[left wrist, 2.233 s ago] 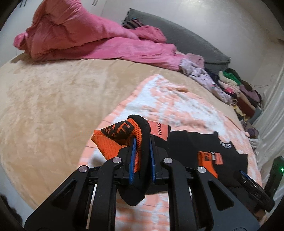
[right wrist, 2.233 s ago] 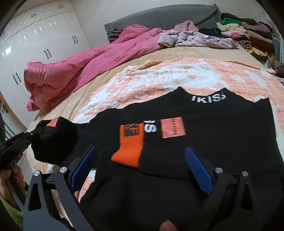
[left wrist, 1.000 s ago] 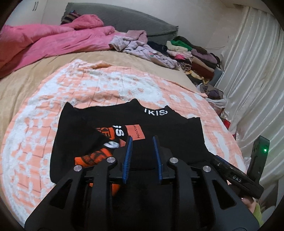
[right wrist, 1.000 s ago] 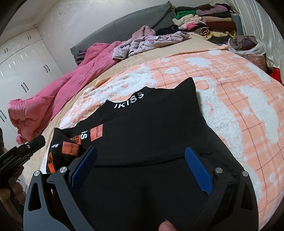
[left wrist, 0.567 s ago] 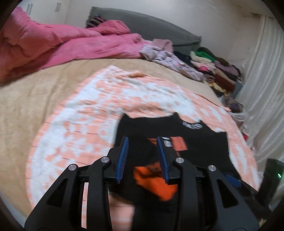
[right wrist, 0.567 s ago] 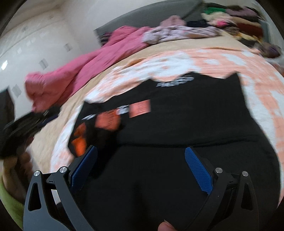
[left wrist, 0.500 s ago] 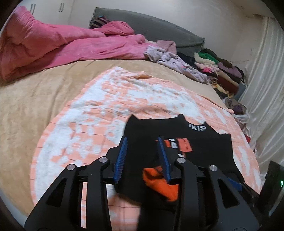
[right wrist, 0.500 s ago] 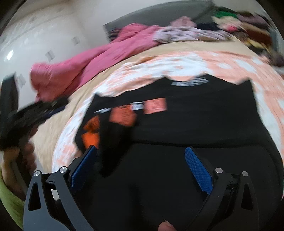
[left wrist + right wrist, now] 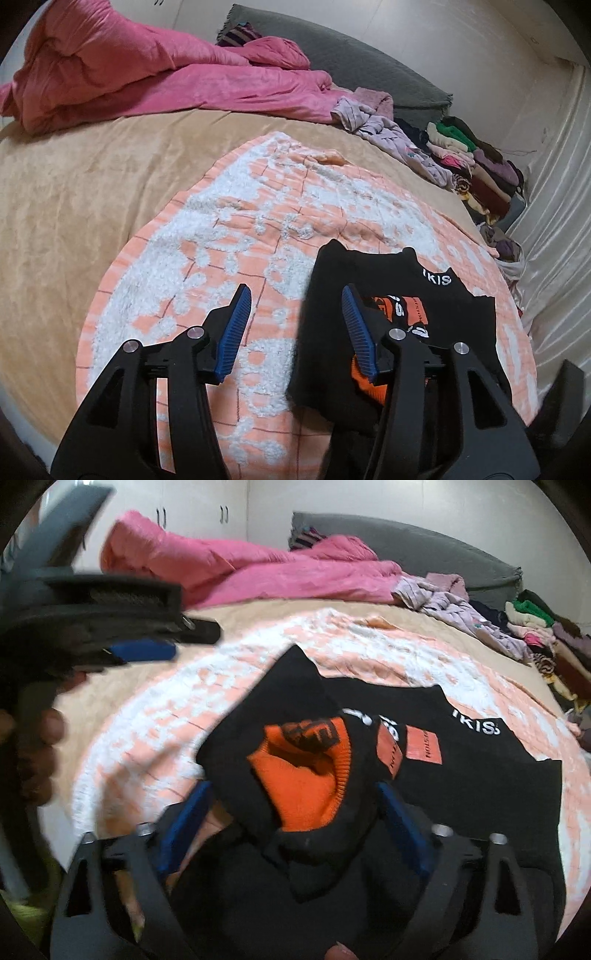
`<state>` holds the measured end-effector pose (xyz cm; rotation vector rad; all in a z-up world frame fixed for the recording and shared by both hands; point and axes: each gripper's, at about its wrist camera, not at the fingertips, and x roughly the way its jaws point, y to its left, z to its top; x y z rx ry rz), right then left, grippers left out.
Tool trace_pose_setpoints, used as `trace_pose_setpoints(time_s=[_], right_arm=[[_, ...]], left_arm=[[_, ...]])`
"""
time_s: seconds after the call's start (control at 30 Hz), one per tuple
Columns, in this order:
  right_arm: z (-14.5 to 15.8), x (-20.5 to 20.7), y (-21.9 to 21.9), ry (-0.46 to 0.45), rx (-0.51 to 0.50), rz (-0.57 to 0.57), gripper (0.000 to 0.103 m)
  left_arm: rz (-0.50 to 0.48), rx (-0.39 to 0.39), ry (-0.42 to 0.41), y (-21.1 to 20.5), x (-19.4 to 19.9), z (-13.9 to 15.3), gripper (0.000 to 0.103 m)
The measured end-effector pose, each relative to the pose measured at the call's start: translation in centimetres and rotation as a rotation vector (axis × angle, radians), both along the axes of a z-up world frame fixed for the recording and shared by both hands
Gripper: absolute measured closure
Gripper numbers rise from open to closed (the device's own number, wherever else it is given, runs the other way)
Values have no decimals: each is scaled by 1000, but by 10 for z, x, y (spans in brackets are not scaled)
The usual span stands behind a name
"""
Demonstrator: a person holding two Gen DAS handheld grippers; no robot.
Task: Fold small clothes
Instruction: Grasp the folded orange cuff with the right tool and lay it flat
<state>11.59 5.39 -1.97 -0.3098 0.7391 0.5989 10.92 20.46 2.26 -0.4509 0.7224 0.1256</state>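
Released a second ago, the black-and-orange garment (image 9: 303, 775) now lies bunched on the peach-and-white blanket (image 9: 207, 258). Left gripper (image 9: 293, 325) hangs beside it, jaws widening and empty; right gripper (image 9: 291, 819) straddles the orange cuff (image 9: 299, 782), jaws narrowing, pads not yet pressing.

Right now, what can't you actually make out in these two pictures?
- Black top: its near part is hidden behind the right tool's fingers in the right view.
- Orange cuff: mostly covered by the left tool's fingers in the left view.
- Left tool: blurred in the right view.
- Clothes pile: too small to sort.
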Motion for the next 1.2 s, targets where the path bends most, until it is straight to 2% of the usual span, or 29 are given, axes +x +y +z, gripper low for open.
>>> trace_pose_setpoints(time_s=[0.1,0.23,0.27,0.33,0.47,0.5,0.6,0.67,0.8,0.87,0.93,1.03,1.2], right_arm=[[-13,13,-1,15,-28,-35,25],[-16,23,-15,45,27,-41,68],[-13,26,-23,67,75,-35,73],[-3,30,-36,83,147,-46,75],[26,43,-79,100,346,-49,75],[35,51,-99,111,428,-66,75],[50,74,-150,138,578,-142,75],[53,90,-182,145,638,-199,75],[49,110,-225,163,672,-268,67],[44,116,-241,153,656,-322,55],[40,116,-258,96,579,-444,42],[30,110,-284,84,586,-528,42],[15,97,-300,104,556,-539,43]], left_arm=[[-6,-10,3,-1,1,-2,60],[-9,-10,3,-1,2,-2,57],[-8,-11,3,-2,2,-3,57],[-8,-11,5,-2,2,-3,57],[-11,-15,8,-3,3,-5,57],[-12,-15,8,-4,3,-5,57],[-22,-16,7,-7,4,-7,57],[-33,-15,10,-10,5,-8,57],[-59,-12,24,-20,8,-12,57],[-73,0,33,-26,10,-15,57],[-85,9,40,-31,11,-17,57],[-108,27,50,-40,14,-20,57],[-172,72,71,-69,25,-23,57]])
